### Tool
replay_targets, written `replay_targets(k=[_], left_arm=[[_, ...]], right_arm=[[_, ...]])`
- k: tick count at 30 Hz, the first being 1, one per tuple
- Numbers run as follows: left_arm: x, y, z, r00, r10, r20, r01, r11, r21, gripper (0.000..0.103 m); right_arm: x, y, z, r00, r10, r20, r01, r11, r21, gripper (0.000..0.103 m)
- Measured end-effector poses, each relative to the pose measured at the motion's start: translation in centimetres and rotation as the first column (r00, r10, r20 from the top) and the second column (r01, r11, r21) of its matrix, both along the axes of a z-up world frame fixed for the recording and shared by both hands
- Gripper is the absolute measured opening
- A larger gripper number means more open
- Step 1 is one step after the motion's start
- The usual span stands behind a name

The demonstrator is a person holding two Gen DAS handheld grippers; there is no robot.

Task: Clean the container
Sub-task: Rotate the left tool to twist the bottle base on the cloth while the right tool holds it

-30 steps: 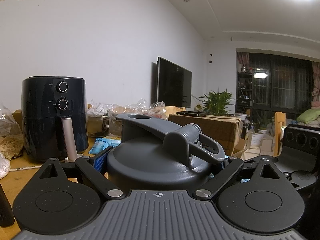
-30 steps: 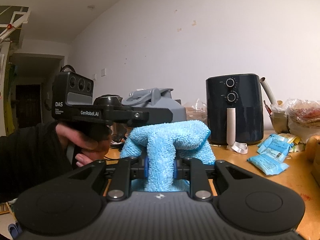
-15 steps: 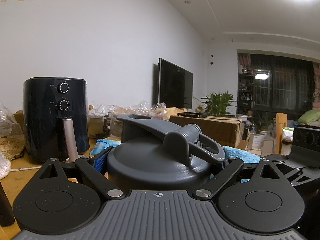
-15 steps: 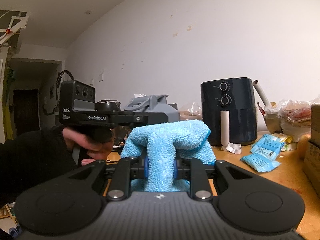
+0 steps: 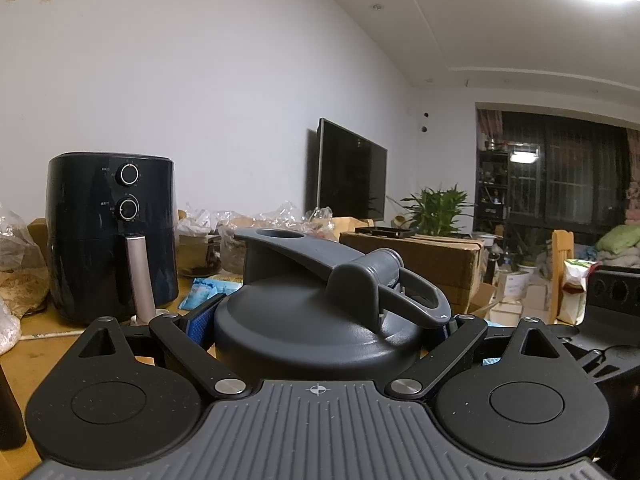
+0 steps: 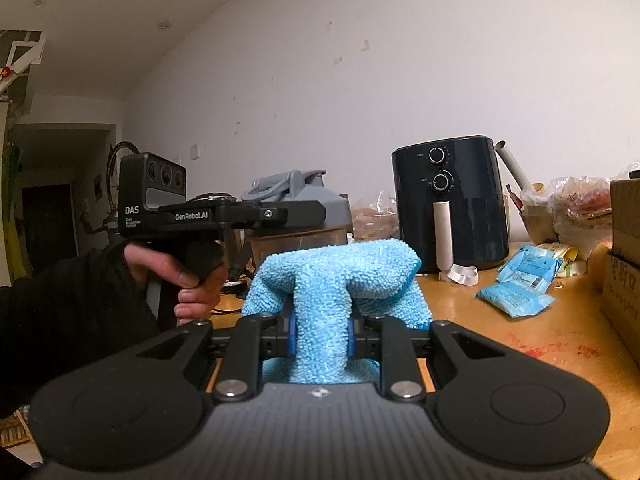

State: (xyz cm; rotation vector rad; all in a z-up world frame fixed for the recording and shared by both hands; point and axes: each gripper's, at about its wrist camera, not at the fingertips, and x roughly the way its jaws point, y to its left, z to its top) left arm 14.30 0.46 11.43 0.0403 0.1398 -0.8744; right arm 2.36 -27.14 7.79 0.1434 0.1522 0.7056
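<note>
Wooden table (image 6: 520,320) against white wall; left fingers (image 5: 198,322) clamp grey-lidded container (image 5: 316,332); right fingers (image 6: 292,334) pinch blue cloth (image 6: 336,276).

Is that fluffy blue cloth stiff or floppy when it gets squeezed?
Probably floppy: the blue cloth bunches where the right gripper pinches it and droops on both sides. Its looped pile looks soft and grippy, so it likely won't slip out.

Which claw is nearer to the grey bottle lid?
Left. The left claw is closed around the bottle just under the grey lid. The right claw grips the blue cloth and sits apart, beside the bottle.
</note>
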Motion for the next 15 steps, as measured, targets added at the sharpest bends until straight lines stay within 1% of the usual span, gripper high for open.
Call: replay_targets(k=[7, 12, 13, 15], left_arm=[[-0.32, -0.07, -0.06, 1.000, 0.011, 0.016, -0.011, 1.000, -0.002, 0.096], [-0.63, -0.24, 0.09, 0.999, 0.033, 0.011, -0.033, 0.999, 0.006, 0.098], [-0.67, -0.29, 0.12, 0.999, 0.040, 0.011, -0.040, 0.999, 0.008, 0.102], [-0.75, -0.40, 0.17, 0.998, 0.054, 0.011, -0.054, 0.998, 0.011, 0.103]], right_arm=[[0.05, -0.01, -0.14, 1.000, 0.001, -0.007, -0.001, 1.000, -0.004, 0.020], [0.13, 0.03, -0.36, 1.000, 0.000, -0.016, 0.000, 1.000, -0.003, 0.021], [0.15, 0.07, -0.42, 1.000, 0.002, -0.018, -0.002, 1.000, -0.002, 0.021], [0.10, 0.18, -0.51, 1.000, 0.003, -0.017, -0.003, 1.000, -0.004, 0.021]])
